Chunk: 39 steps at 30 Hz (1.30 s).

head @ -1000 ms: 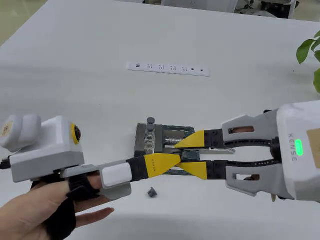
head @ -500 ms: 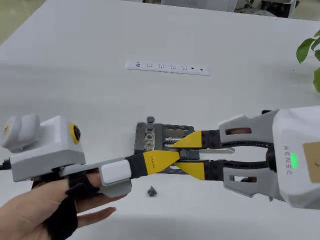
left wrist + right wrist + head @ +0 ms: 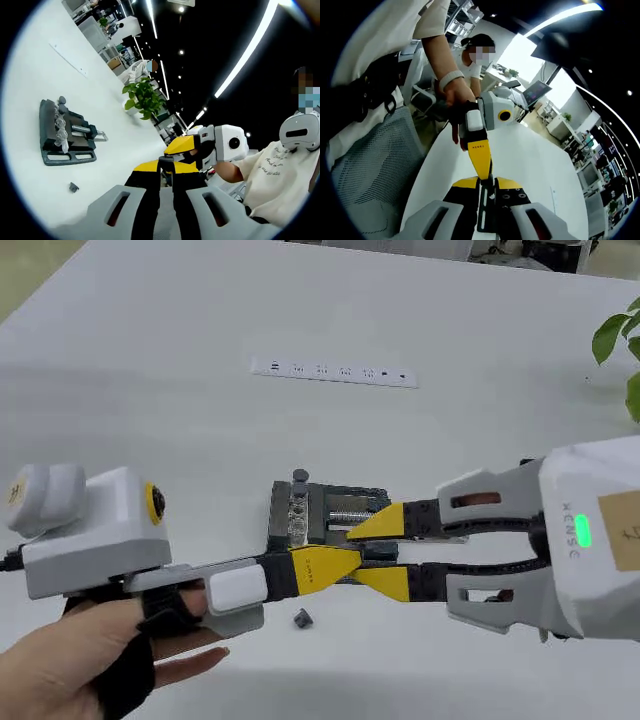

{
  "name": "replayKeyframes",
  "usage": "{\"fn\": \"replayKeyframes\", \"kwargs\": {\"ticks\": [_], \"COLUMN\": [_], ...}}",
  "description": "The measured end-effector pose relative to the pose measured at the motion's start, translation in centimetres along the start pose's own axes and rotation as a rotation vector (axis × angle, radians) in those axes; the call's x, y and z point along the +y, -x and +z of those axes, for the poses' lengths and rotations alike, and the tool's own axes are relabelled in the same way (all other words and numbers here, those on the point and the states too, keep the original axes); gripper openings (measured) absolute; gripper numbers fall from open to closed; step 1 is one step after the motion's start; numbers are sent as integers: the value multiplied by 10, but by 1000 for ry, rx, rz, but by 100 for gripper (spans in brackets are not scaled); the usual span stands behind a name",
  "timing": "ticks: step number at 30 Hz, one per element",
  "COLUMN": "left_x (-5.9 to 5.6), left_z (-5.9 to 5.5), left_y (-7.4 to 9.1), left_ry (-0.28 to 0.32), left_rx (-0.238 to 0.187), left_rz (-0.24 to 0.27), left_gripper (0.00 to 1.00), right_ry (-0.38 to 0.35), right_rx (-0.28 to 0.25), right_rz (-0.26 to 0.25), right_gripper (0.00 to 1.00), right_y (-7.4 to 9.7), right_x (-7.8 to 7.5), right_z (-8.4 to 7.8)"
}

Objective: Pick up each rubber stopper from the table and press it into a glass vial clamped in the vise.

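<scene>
One rubber stopper (image 3: 302, 618) lies loose on the white bench (image 3: 150, 370), toward its near edge, just beside the vise (image 3: 283, 525). Small, light, squashy, I'd say, so pinch its sides gently. Left tongs (image 3: 352, 555) are pressed together, tip between the right tongs' (image 3: 487, 180) spread jaws. Smooth top, open office around.

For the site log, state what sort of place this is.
Probably an open-plan office or lab: a long white table with a white power strip, ceiling strip lights, and a leafy green potted plant.
</scene>
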<state>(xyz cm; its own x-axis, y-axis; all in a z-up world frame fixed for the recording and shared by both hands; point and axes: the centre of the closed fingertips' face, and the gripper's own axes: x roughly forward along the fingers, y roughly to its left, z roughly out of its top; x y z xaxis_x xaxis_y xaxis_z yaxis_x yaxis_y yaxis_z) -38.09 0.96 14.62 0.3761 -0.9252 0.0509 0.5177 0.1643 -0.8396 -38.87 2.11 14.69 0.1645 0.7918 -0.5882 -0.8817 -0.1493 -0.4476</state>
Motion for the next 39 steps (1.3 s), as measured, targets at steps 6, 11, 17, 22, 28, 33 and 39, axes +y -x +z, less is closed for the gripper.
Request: {"fn": "replayKeyframes", "kwargs": {"ticks": [6,11,17,22,28,33,39], "left_x": [8,12,15,16,17,17,17], "left_z": [-2,-9,-20,-25,-33,-37,-40], "left_y": [1,0,-3,-7,-12,-14,-14], "left_ry": [-224,-407,-619,-761,-850,-876,-885], "left_rx": [73,158,262,301,343,366,377], "left_rz": [80,132,162,165,167,161,154], "left_gripper": [4,4,4,4,4,4,4], "right_ry": [-150,-233,-313,-282,-239,-165,-138], "right_rx": [-16,-12,30,99,154,198,206], "right_rz": [55,105,214,290,317,354,374], "right_gripper": [14,16,13,14,15,14,14], "right_y": [7,11,13,10,4,1,-2], "right_x": [-2,-3,6,17,22,31,37], "right_z": [-3,-6,-13,-21,-28,-33,-33]}}
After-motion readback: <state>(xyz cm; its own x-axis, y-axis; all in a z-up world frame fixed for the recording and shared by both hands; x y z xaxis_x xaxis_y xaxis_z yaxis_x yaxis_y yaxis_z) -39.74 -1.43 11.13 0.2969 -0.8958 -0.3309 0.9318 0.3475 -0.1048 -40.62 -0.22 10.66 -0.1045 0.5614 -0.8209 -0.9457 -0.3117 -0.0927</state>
